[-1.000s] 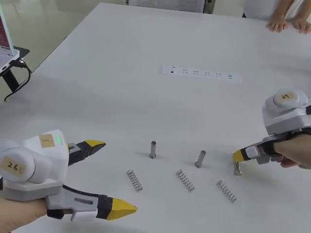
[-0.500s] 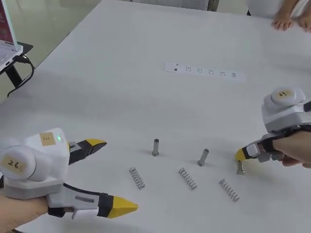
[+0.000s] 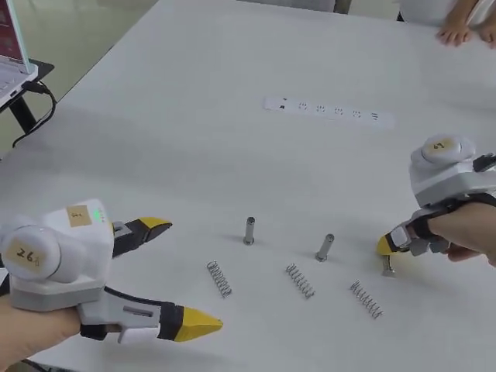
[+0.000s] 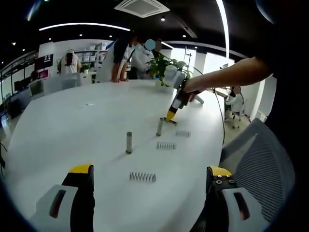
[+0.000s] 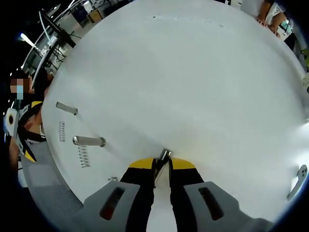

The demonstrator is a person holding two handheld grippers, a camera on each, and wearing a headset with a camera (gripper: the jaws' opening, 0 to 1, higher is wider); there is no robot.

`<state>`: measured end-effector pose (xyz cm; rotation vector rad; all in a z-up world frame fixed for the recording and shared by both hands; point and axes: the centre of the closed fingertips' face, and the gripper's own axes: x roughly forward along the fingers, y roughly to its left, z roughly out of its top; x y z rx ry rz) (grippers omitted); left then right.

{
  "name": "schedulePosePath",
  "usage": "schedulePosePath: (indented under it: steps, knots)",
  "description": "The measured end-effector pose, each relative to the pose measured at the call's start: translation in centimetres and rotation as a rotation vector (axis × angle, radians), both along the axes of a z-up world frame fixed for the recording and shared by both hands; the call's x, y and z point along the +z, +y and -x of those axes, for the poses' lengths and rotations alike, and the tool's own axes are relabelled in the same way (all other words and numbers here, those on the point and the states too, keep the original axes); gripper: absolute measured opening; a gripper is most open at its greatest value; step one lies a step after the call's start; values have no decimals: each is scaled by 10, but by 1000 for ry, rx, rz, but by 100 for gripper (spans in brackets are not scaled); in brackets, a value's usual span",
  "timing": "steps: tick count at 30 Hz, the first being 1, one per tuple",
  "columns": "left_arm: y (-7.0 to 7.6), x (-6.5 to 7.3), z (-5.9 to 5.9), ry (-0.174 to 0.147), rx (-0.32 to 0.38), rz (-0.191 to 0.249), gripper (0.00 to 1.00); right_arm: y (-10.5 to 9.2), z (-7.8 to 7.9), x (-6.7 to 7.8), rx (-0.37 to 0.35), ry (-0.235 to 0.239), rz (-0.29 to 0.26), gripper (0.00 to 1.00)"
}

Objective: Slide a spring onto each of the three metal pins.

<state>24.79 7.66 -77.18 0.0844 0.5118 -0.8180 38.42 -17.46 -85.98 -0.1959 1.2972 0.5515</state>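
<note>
1. Currently the right hand-held gripper [image 3: 385, 248] sits at the lower right of the head view, clenched on the right pin [image 3: 387, 266]. The right gripper view shows the shaft pinched between the yellow tips.
2. Left hand-held gripper [image 3: 182, 273] is at lower left, jaws spread wide and holding nothing, just left of the left spring [image 3: 218, 278].
3. Left pin [image 3: 249, 230] and middle pin [image 3: 325, 247] stand bare at lower centre. Middle spring [image 3: 299, 280] and right spring [image 3: 365, 299] lie flat on the surface [image 3: 194, 139] just below the pins. No pin carries a spring, so I'd judge the task barely started.
4. Pin risk: the pins are slim, smooth metal cylinders with a slightly wider cap. A tip-only pinch could let the right pin pivot or slip out.
5. Spring risk: the springs are light, thin-wire open coils. A nudge from a jaw could roll them across the smooth matte white surface, and a hard squeeze could deform one or flick it away.
6. Threading risk: if the axes are off, a coil end may catch on the cap.
7. Knock-over risk: the free pins have narrow bases, so a passing jaw could topple them.
8. Power strip [image 3: 328, 112] is flat and white at upper centre, well apart from the work.
</note>
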Motion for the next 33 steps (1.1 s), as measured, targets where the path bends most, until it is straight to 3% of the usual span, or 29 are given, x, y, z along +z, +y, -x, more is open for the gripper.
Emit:
schedulePosePath:
  steps: [5,13,33]
  knots:
    - [-1,-1,1,1,-3,-5,93,0,1,1,-3,0,8,8]
    - [-2,-2,1,4,-8,-5,93,0,7,2,55,-20,42,6]
    - [-3,-7,4,20,-30,-24,92,-2,15,7,82,-68,-4,5]
